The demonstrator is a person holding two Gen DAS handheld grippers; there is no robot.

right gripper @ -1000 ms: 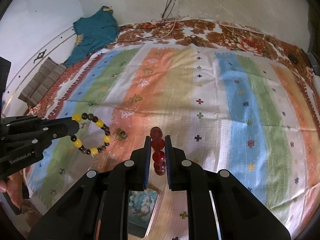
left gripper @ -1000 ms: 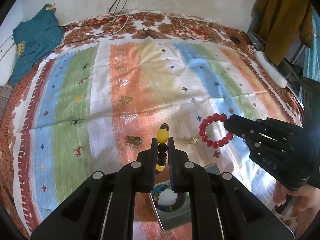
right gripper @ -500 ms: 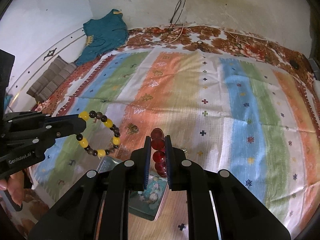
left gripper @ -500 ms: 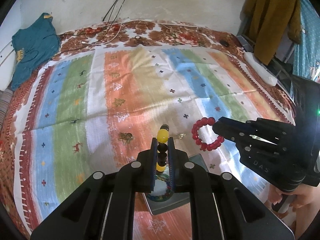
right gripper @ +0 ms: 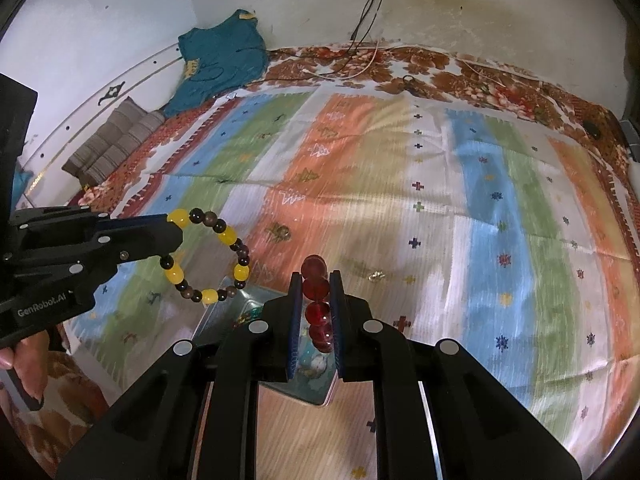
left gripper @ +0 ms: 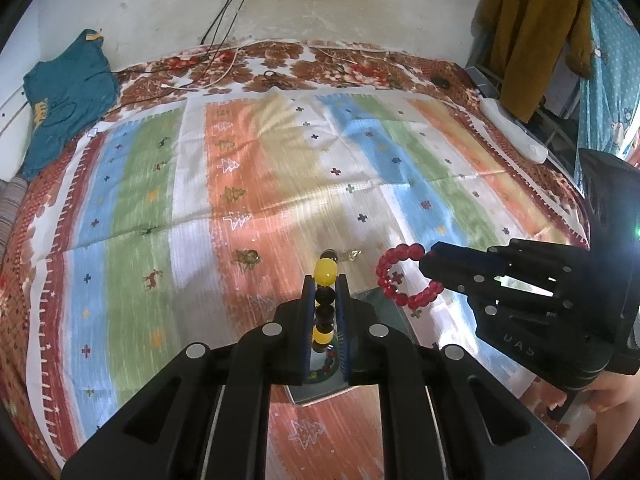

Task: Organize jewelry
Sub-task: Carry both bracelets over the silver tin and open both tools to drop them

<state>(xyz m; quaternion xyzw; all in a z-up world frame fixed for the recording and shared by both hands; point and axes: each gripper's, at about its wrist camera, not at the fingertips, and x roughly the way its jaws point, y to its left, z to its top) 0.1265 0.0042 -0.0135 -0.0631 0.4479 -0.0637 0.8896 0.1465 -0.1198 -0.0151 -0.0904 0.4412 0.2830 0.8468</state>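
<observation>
My left gripper (left gripper: 325,280) is shut on a yellow and dark bead bracelet (left gripper: 325,273), which also shows in the right wrist view (right gripper: 228,236). My right gripper (right gripper: 316,278) is shut on a red bead bracelet (right gripper: 315,288), seen as a ring in the left wrist view (left gripper: 390,280). Both are held in the air above a metal tin (left gripper: 316,390) that holds a multicoloured bead bracelet (left gripper: 322,368). The tin also shows in the right wrist view (right gripper: 224,312), mostly hidden by the fingers. Two small gold pieces (right gripper: 376,276), (right gripper: 280,232) lie on the striped cloth (left gripper: 248,184).
A teal shirt (left gripper: 64,96) lies at the far left by the wall. Cables (left gripper: 224,64) and scissors (left gripper: 276,78) lie on the floral bedsheet at the back. A white power strip (left gripper: 514,134) and a hanging brown garment (left gripper: 532,28) are at the right. Folded striped cloth (right gripper: 108,144) is at the left.
Both grippers have risen and drawn back with their bracelets, so more of the wall shows. The tin now lies under both sets of fingers. The grips are unchanged.
</observation>
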